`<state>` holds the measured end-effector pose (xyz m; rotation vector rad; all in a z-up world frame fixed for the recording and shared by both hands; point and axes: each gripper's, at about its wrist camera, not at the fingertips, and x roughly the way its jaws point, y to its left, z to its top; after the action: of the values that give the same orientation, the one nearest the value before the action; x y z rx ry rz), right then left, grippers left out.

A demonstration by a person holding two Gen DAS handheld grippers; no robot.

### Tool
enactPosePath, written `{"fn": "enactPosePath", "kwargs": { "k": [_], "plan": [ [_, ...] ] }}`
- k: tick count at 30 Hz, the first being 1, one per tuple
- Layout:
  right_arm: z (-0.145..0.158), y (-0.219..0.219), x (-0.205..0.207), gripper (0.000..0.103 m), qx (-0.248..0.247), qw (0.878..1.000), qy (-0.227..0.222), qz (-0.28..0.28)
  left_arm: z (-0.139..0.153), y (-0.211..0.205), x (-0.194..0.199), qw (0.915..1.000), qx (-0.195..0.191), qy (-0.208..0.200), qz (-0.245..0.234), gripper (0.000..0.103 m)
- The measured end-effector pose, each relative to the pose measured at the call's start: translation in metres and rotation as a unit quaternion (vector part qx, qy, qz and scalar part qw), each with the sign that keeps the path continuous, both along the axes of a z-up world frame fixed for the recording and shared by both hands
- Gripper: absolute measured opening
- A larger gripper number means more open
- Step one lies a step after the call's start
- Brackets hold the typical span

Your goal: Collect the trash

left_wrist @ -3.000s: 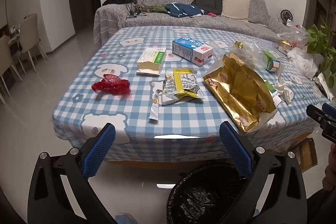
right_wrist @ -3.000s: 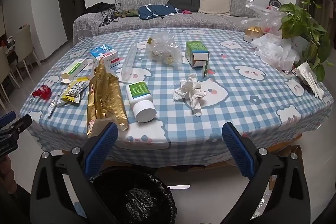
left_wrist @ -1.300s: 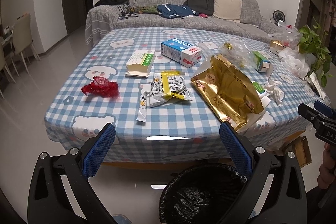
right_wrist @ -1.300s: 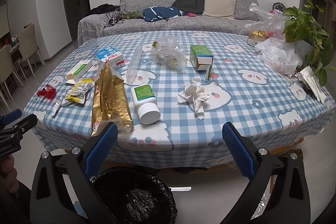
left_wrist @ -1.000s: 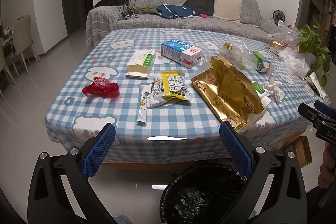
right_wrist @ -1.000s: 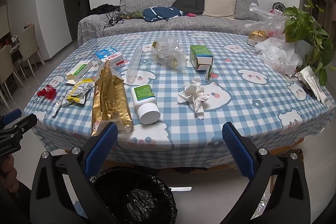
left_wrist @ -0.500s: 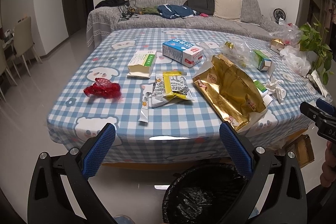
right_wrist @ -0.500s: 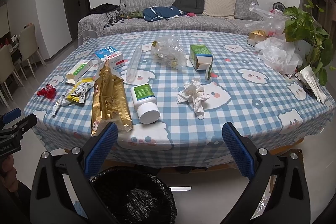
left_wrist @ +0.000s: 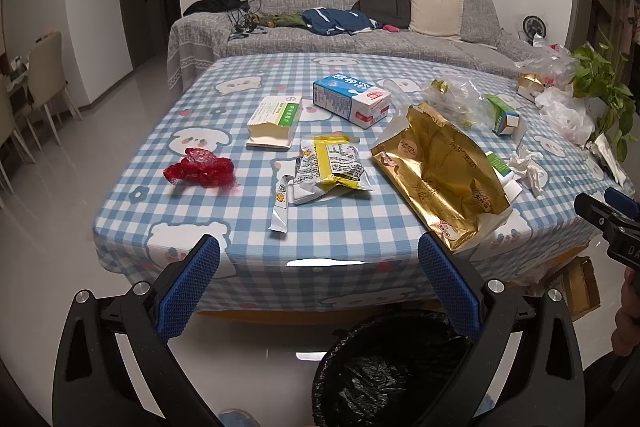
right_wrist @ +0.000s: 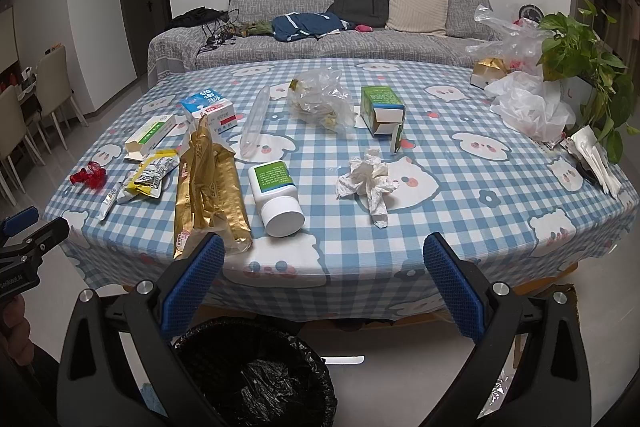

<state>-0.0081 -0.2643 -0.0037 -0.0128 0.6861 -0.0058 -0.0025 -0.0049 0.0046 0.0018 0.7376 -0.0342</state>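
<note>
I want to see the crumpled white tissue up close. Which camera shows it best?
The right wrist view. There the crumpled tissue lies near the middle of the checked tablecloth, big and whole. In the left wrist view the tissue sits small and far off toward the right edge, past the gold bag.

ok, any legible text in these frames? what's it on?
"DA", cut off by the frame edge: right gripper body.
"ROBOT.AI", start unclear: left gripper body.
Gold bag: red Chinese characters, not reliably readable.
Blue carton: white characters, blurred.
Green-white box, white bottle, snack packet: print too small to read.
</note>
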Motion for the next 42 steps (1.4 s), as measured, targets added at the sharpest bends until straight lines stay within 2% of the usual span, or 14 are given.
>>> {"fn": "enactPosePath", "kwargs": {
  "k": [10,21,31,42],
  "plan": [
    [0.003,0.004,0.002,0.096,-0.001,1.000,-0.002,0.006,0.001,0.008,0.002,0.9999,0.005,0.006,0.006,0.097],
    [0.011,0.015,0.030,0.096,-0.021,0.999,-0.005,0.026,0.006,0.039,0.023,0.9993,0.014,0.015,0.032,0.097],
    [0.000,0.021,0.067,0.096,-0.018,0.999,0.016,0.038,0.009,0.068,0.070,0.9980,0.024,0.031,0.051,0.097],
    [-0.014,0.017,0.106,0.096,-0.027,0.998,0.041,0.043,-0.015,0.092,0.127,0.9949,0.026,0.073,0.064,0.096]
  ]
}}
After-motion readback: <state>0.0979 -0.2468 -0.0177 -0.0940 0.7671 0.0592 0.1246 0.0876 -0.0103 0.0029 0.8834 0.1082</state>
